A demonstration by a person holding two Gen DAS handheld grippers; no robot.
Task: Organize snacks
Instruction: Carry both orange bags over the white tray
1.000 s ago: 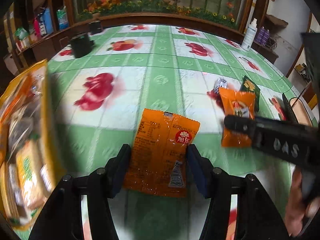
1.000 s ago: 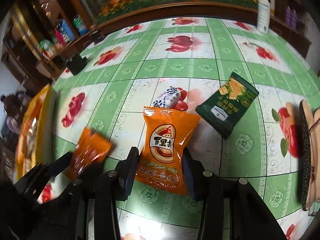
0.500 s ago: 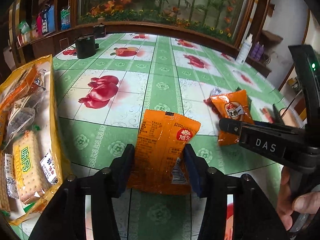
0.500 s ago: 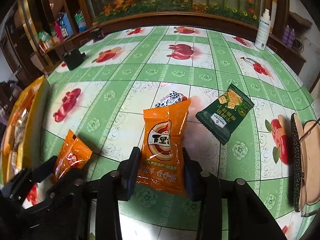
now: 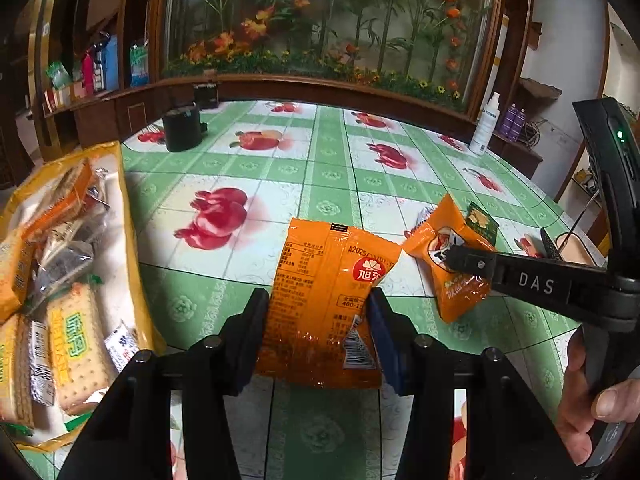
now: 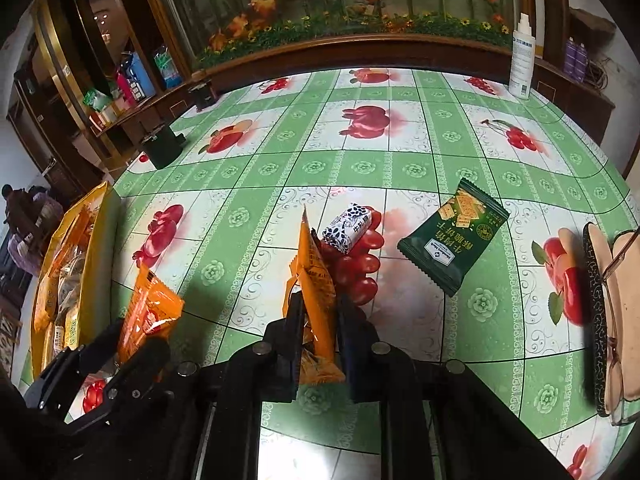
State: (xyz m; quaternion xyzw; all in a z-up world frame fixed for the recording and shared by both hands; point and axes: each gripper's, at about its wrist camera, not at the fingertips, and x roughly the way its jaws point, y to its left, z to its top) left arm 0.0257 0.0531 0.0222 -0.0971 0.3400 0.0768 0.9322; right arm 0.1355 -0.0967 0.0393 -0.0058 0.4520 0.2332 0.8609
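At the left edge of the table (image 5: 248, 168), a big yellow bag (image 5: 132, 264) lies open with cracker packs inside. The left gripper (image 5: 316, 320) points down at the tablecloth and squeezes an orange snack pack (image 5: 332, 280), printed "A2025" and "400-", by its sides near the front edge. To its right, the right gripper (image 6: 318, 320), marked "DAS", has just closed tight on another orange snack pack (image 6: 316, 280), folding it thin, beside a blue-and-white candy (image 6: 350, 226) and a green cracker pack (image 6: 454, 236).
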